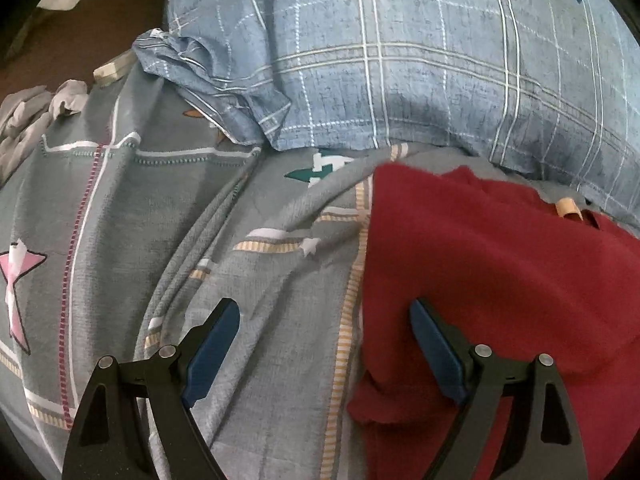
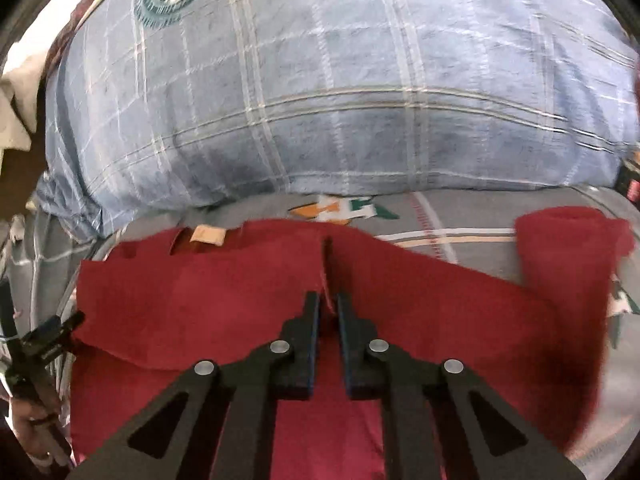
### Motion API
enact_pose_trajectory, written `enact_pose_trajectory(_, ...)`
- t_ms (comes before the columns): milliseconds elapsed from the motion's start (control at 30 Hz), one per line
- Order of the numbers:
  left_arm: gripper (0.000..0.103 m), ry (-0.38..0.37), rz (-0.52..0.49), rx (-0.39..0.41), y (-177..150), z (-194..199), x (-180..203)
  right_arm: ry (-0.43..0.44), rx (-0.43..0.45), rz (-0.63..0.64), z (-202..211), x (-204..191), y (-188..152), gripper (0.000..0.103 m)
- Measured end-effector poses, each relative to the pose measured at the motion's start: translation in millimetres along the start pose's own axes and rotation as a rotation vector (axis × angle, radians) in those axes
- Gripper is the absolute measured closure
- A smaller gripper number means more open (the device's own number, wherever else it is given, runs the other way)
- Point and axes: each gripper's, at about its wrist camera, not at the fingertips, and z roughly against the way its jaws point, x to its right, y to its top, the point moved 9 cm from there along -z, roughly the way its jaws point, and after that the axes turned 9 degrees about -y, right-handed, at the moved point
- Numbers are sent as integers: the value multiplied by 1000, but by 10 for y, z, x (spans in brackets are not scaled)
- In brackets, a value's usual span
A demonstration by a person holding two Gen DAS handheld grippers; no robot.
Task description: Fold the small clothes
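Bedsheet (image 2: 480,208) bears red garment (image 2: 200,300) lying crosswise.

One red garment (image 2: 224,292) with one tan label (image 2: 208,236), one blue plaid pillow (image 2: 320,92), one grey patterned bedsheet (image 1: 256,304) and two grippers, left (image 1: 324,320) and right (image 2: 329,300).

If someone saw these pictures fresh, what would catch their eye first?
The dark red garment spread on the grey patterned bedsheet, with the right gripper shut on a fold at its middle. Behind it lies a big blue plaid pillow; the left gripper stands open at the garment's left edge.
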Motion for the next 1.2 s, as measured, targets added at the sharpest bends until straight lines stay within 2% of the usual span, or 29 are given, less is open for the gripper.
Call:
enact_pose_trajectory(100,16,7,-12,11,-1,28,20,-49,-49,18,-107,90,-90,95)
enact_pose_trajectory(133,16,-7,-8,18,0,58,31,-53,-66,22,-125,89,-125,91)
enact_pose_trajectory(200,16,-47,7,35,25,116,58,-72,-53,7,-39,98,-119,81)
enact_pose_trajectory(233,16,-59,13,41,36,136,68,-69,-29,-2,45,87,-94,67)
enact_pose_trajectory(267,16,-67,16,48,43,156,71,-50,2,-6,160,47,-63,59)
enact_pose_trajectory(333,16,-79,13,57,47,180,79,-19,41,-2,306,-58,-20,55)
enact_pose_trajectory(400,16,-80,4,48,27,163,89,30,51,27,372,-246,5,54)
enact_pose_trajectory(467,16,-78,0,26,-2,115,77,68,23,44,275,-423,9,54)
enact_pose_trajectory(567,16,-80,0,2,-1,34,81,56,-13,63,46,-571,-4,54)
enact_pose_trajectory(733,16,-84,3,-9,25,-32,83,20,-71,9,-362,-579,-48,55)
enact_pose_trajectory(800,16,-86,4,-9,34,-36,83,10,-42,13,-381,-575,-11,55)
enact_pose_trajectory(900,16,-99,10,-2,54,-3,93,2,-62,19,-384,-591,5,54)
enact_pose_trajectory(1000,16,-127,22,10,66,57,105,19,-41,37,-194,-613,-27,54)
enact_pose_trajectory(1100,16,-140,12,24,73,114,142,-18,-16,75,-35,-567,-103,50)
enact_pose_trajectory(1200,16,-150,-3,22,63,132,203,-39,-63,82,-146,-494,-246,47)
